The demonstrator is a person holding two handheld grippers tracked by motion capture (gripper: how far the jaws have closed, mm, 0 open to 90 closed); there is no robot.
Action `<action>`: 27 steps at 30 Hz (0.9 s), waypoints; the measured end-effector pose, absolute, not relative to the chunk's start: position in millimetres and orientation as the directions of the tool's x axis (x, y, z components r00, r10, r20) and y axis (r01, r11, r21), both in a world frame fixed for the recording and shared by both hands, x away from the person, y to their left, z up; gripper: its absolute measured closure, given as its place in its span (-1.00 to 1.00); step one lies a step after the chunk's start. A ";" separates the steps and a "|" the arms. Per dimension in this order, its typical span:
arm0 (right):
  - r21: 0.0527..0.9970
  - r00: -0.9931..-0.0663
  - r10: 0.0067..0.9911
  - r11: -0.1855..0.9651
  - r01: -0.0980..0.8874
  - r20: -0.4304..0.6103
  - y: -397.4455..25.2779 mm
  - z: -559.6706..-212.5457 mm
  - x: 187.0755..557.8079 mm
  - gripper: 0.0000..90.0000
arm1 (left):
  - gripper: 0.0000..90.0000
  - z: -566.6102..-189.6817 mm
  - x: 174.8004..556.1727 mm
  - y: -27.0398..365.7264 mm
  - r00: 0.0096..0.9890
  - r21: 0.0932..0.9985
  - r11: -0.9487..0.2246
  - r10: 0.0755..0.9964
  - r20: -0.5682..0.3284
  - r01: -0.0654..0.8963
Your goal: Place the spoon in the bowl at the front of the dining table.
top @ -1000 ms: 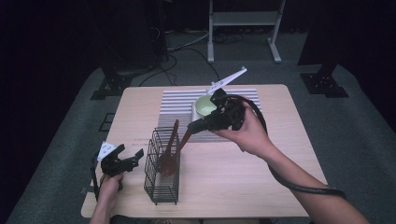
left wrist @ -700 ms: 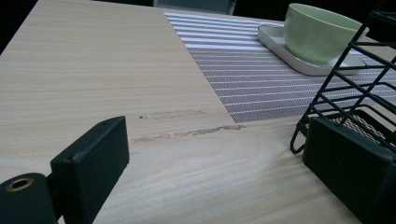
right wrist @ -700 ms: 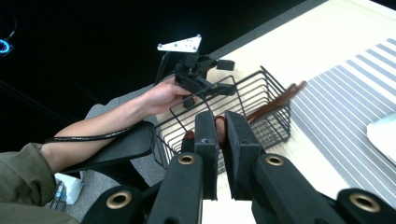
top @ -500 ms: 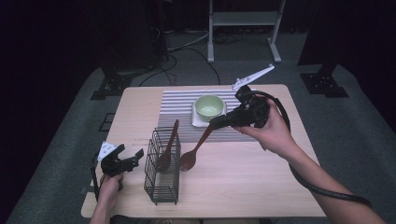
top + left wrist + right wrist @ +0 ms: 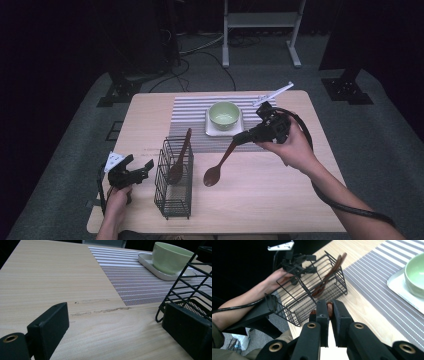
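Right gripper [image 5: 243,136]: held above the table's right half, in front of the bowl; jaws clenched on the handle end of a wooden spoon [image 5: 220,165]; in the right gripper view the brown handle shows pinched between the two black jaws
Wooden spoon: hangs from the right gripper, sloping down and to the left; its bowl end sits just right of the wire basket [image 5: 173,180], apart from it; whether the bowl end touches the table cannot be told
Wire basket: black, upright on the bare wood left of centre, near the front edge; a second wooden spoon [image 5: 179,159] stands inside it, bowl end down, handle leaning up over the far rim; in the right gripper view this spoon [image 5: 329,275] leans against the basket [image 5: 312,292] wall
Left gripper [image 5: 137,170]: rests low at the table's front left, just beside the basket; jaws spread apart with nothing between them; in the left gripper view bare table [image 5: 50,285] shows in the gap
Green bowl [image 5: 224,114]: sits on a white square tray [image 5: 210,131]; tray lies on the striped placemat [image 5: 192,112] at the far centre
Table [image 5: 280,200]: light wood; bare to the right of the spoon
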State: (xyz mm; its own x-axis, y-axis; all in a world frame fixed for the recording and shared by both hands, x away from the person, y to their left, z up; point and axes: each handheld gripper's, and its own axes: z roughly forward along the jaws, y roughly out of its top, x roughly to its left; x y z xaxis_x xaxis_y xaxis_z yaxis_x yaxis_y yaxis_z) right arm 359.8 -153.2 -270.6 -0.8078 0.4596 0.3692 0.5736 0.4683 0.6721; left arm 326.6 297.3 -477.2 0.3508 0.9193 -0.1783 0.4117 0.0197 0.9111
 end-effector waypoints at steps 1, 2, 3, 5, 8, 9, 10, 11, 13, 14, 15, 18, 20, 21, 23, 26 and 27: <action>0.669 -0.804 0.464 0.467 0.579 0.372 -154.0 -273.3 360.9 0.86 | -0.86 -477.2 326.6 297.3 0.352 0.911 0.019 0.919 -0.177 0.411; 0.666 -0.801 0.468 0.466 0.583 0.373 -155.0 -275.9 362.1 0.86 | -0.86 -477.2 326.6 297.2 0.352 0.911 0.018 0.919 -0.177 0.411; 0.664 -0.798 0.472 0.464 0.587 0.376 -155.9 -278.5 363.3 0.86 | -0.86 -477.2 326.6 297.2 0.352 0.911 0.018 0.919 -0.177 0.411; 0.659 -0.794 0.476 0.464 0.592 0.378 -157.0 -280.8 364.5 0.86 | -0.86 -477.2 326.7 297.2 0.351 0.911 0.019 0.919 -0.178 0.412; 0.650 -0.781 0.491 0.457 0.607 0.386 -160.7 -288.4 368.7 0.86 | -0.86 -477.2 326.7 297.3 0.350 0.911 0.021 0.920 -0.179 0.412; 0.648 -0.781 0.493 0.458 0.608 0.384 -161.7 -290.1 369.9 0.86 | -0.86 -477.2 326.7 297.2 0.350 0.911 0.021 0.920 -0.179 0.412; 0.642 -0.774 0.501 0.456 0.617 0.387 -162.9 -292.5 371.3 0.86 | -0.86 -477.2 326.7 297.2 0.351 0.911 0.019 0.919 -0.178 0.412; 0.641 -0.770 0.506 0.452 0.620 0.388 -164.1 -294.5 372.7 0.86 | -0.86 -477.2 326.7 297.1 0.351 0.911 0.018 0.919 -0.177 0.412; 0.636 -0.761 0.514 0.445 0.630 0.395 -166.3 -298.0 375.5 0.86 | -0.86 -477.2 326.7 297.0 0.351 0.911 0.018 0.919 -0.177 0.412; 0.634 -0.758 0.520 0.443 0.634 0.395 -167.0 -299.1 376.4 0.86 | -0.86 -477.2 326.7 297.1 0.352 0.911 0.018 0.919 -0.177 0.412; 0.633 -0.755 0.524 0.441 0.636 0.394 -168.2 -300.6 377.9 0.86 | -0.86 -477.2 326.7 297.1 0.351 0.911 0.019 0.919 -0.178 0.412; 0.624 -0.738 0.545 0.428 0.653 0.398 -173.0 -305.8 384.4 0.86 | -0.86 -477.3 326.7 297.1 0.350 0.911 0.023 0.919 -0.181 0.411; 0.623 -0.735 0.548 0.425 0.656 0.400 -173.9 -306.5 385.7 0.86 | -0.86 -477.3 326.8 297.0 0.350 0.911 0.023 0.919 -0.181 0.411; 0.621 -0.728 0.554 0.418 0.663 0.404 -175.4 -308.0 388.1 0.86 | -0.86 -477.3 326.8 297.1 0.350 0.911 0.023 0.919 -0.181 0.411; 0.618 -0.719 0.565 0.411 0.670 0.405 -177.5 -310.3 392.3 0.86 | -0.86 -477.3 326.8 297.1 0.350 0.911 0.023 0.919 -0.181 0.411; 0.618 -0.711 0.575 0.401 0.677 0.406 -179.0 -311.8 395.9 0.86 | -0.86 -477.3 326.8 297.3 0.350 0.912 0.022 0.919 -0.180 0.410; 0.618 -0.711 0.575 0.401 0.677 0.406 -179.0 -311.8 395.9 0.86 | -0.86 -477.3 326.8 297.3 0.349 0.912 0.023 0.920 -0.181 0.411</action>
